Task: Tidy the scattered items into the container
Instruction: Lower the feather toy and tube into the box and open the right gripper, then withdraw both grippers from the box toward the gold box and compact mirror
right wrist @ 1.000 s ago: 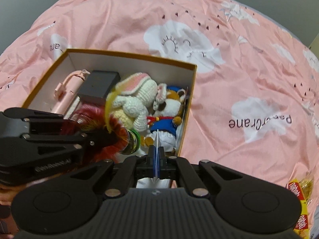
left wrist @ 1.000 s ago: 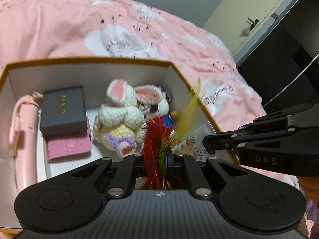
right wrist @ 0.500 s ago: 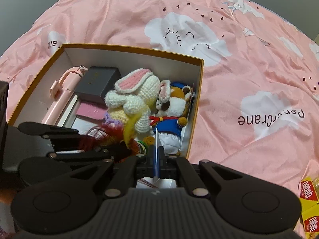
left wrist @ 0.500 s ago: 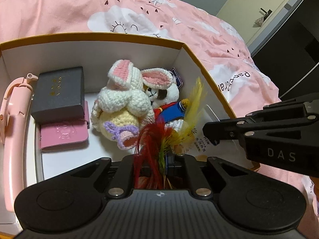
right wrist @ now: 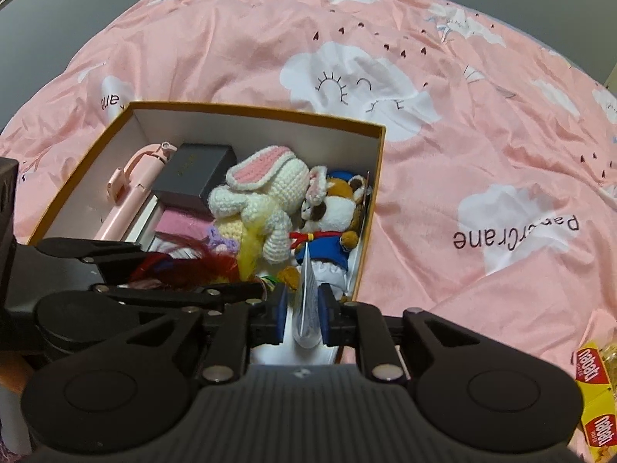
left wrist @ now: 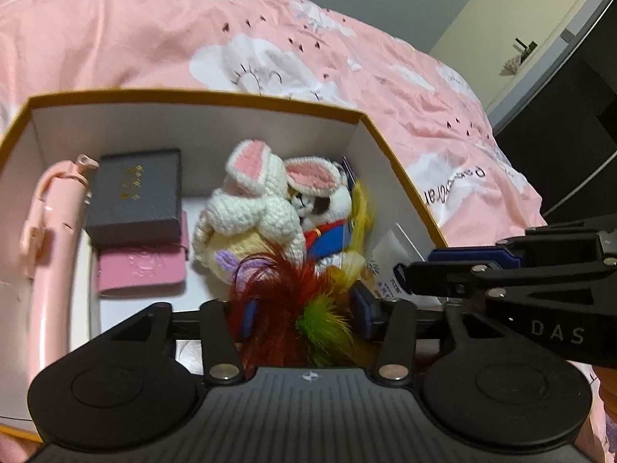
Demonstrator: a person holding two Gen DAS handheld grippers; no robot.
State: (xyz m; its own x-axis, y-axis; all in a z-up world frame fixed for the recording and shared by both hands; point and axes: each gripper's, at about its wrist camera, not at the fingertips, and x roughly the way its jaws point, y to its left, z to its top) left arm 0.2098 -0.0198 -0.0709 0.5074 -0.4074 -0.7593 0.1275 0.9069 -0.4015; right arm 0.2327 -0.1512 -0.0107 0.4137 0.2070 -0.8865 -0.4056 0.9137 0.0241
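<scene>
Pink cloud-print bedspread [right wrist: 443, 123]; mustard-rimmed white box [left wrist: 397, 177]; red-green-yellow feathers [left wrist: 304, 301]; grey case [left wrist: 135, 196].

A home bedroom: a bed under a pink cloud-print duvet [right wrist: 443, 88], with a cream door [left wrist: 540, 27] beside it.

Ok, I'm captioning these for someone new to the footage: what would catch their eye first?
Probably the open box on the pink cloud-print bedspread, with a crocheted bunny lying in its middle. Next, the red, green and yellow feather toy at the box's near edge, between the left tool's opening jaws. Beside it, the right tool, also opening, has a thin white packet between its pads.
</scene>
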